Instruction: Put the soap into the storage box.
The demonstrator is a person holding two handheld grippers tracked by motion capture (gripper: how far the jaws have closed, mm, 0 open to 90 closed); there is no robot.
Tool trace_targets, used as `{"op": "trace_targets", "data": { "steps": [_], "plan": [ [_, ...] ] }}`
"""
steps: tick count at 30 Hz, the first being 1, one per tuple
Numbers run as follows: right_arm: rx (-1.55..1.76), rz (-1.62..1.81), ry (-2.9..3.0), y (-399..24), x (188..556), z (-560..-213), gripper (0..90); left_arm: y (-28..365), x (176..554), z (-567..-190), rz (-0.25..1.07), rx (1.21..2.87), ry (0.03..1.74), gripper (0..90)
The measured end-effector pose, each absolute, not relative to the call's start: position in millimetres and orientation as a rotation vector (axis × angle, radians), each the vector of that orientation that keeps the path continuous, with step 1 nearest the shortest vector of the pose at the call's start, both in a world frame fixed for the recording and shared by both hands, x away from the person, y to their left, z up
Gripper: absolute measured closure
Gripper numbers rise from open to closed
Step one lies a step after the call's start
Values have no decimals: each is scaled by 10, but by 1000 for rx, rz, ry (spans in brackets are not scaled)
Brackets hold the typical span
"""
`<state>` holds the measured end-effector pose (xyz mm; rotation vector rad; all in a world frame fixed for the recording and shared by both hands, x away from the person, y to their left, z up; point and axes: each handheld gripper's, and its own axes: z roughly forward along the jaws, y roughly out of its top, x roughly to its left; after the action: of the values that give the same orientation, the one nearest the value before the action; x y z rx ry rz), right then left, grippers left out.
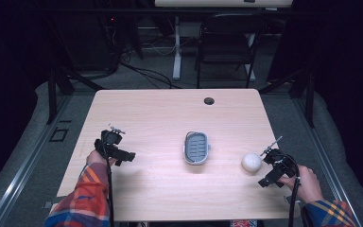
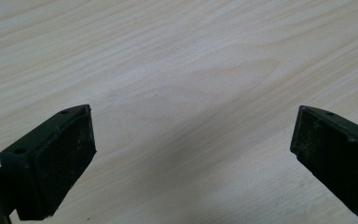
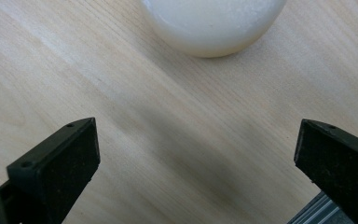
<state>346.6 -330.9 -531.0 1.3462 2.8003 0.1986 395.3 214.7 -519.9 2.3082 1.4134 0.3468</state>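
A white ball-like object (image 1: 251, 162) rests on the wooden table (image 1: 160, 113) at the right, and its lower part fills the top of the right gripper view (image 3: 214, 23). My right gripper (image 1: 268, 165) is just right of it, jaws wide apart with nothing between them (image 3: 196, 158), a short gap from the ball. A small grey oval tray (image 1: 196, 147) with a slotted floor lies at the table's middle. My left gripper (image 1: 123, 152) hovers over bare wood at the left, open and empty (image 2: 191, 154).
A round cable hole (image 1: 209, 100) sits near the table's far edge. Beyond the table stand a dark folding chair (image 1: 227, 45) and a white desk leg (image 1: 177, 47), with cables on the floor. The table's near right edge shows in the right gripper view (image 3: 317, 210).
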Motion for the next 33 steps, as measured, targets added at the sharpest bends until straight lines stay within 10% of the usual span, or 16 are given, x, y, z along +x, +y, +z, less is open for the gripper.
{"op": "trace_targets", "data": {
  "steps": [33],
  "plan": [
    [1310, 190, 2835, -3116, 3687, -5179, 0, 2118, 3960, -5204, 329, 2328, 1398, 0]
  ]
}}
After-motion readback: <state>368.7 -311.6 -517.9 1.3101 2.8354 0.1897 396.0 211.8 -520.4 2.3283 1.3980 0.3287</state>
